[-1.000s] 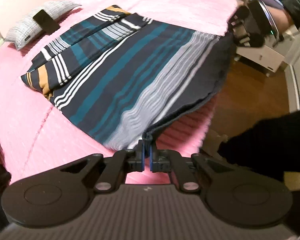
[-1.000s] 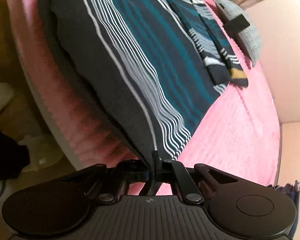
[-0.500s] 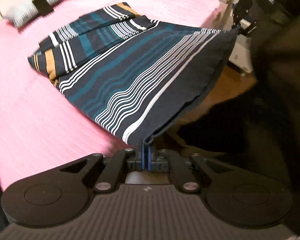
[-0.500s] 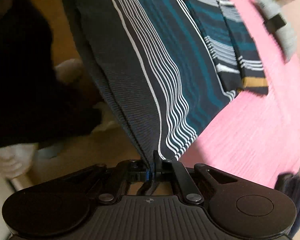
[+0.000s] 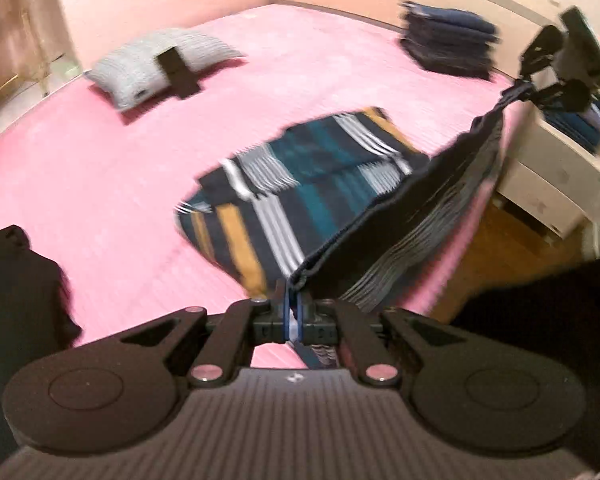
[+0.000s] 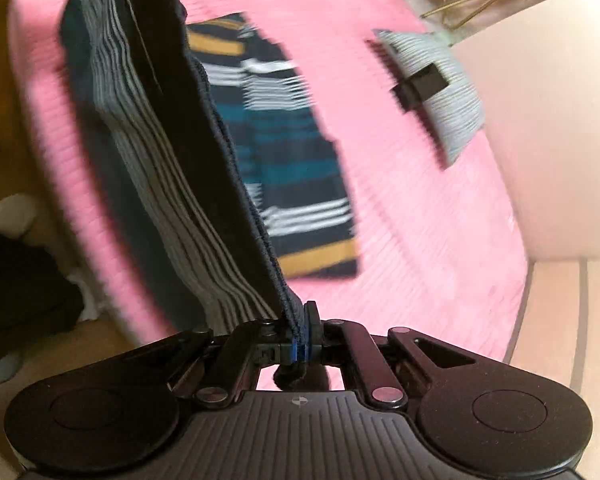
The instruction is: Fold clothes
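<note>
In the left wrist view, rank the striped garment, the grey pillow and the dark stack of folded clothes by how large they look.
1. striped garment, by far the largest; its lifted hem runs between the left gripper and the right gripper.
2. and 3. grey pillow and dark stack of folded clothes: similar, both far and blurred, so unranked.

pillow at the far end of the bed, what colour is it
Light grey with fine stripes; the pillow shows best in the left wrist view.
</note>
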The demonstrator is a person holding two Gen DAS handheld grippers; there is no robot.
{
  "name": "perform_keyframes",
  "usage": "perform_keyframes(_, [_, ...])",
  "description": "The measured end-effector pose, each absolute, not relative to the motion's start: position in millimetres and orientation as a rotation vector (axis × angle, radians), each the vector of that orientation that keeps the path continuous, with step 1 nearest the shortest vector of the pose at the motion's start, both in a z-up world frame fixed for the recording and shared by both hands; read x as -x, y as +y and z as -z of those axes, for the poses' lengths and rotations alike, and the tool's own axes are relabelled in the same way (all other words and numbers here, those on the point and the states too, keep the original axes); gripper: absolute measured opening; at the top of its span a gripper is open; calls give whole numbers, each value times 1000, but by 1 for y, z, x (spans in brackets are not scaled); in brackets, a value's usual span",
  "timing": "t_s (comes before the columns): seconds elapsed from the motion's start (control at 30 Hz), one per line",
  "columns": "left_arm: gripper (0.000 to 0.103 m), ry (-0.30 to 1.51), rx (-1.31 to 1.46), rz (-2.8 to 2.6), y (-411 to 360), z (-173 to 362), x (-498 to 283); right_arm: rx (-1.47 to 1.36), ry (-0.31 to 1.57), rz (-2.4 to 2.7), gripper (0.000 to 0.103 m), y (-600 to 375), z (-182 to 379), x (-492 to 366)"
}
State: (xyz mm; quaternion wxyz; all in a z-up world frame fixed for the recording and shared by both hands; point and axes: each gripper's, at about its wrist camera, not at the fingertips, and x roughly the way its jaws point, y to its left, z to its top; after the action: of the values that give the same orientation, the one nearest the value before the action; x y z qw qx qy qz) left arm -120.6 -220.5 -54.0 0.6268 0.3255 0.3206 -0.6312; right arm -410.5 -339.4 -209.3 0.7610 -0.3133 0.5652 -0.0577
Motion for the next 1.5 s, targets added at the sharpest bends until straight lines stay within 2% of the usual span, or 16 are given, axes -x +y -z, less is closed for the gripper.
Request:
perform_keyframes(0.13, [1,817,-703,1337,-293,66,76,657,1235,57,1,-402,233,341])
perform_keyframes(0.47, [1,969,-746,1156,-442,152,7,505,1320,-45,1,-529,309,186])
perform_keyframes(0.7, [2,1011,-785,1095,-482,201,-13,429,1386,-84,1,-558,363,157])
perform_keyframes(0.83, [2,1043,-797,1013,-493,232,-26,367,1367,-18,2,-572,375,159])
perform_keyframes(0.87, [2,1049,-818,963,-495,240,-30,343,1360,8,14,-575,377,159])
perform_keyframes(0.9, [4,1054,-828,916,-496,245,-36,326,1350,40,30,-579,377,159])
perform_keyframes(0.93, [4,1054,-819,886,-493,245,-41,353,1329,117,69,-580,374,160])
perform_keyframes(0.97, [4,1049,-804,869,-489,243,-44,371,1307,189,76,-581,370,162])
perform_keyframes(1.07, [6,1026,-764,854,-479,230,-45,227,1242,279,76,-590,347,170])
perform_keyframes(1.23, [8,1010,-684,977,-468,200,-7,-66,1097,262,76,-550,307,196])
perform_keyframes(1.3, [8,1034,-664,1072,-467,197,18,-254,1097,171,60,-524,309,207])
perform_keyframes(1.33, [8,1050,-665,1116,-466,200,31,-317,1116,140,45,-512,316,213])
perform_keyframes(1.4, [11,1080,-681,1175,-463,212,50,-393,1157,106,44,-491,333,220])
perform_keyframes(1.5, [11,1089,-716,1191,-454,238,60,-402,1203,145,44,-479,358,241])
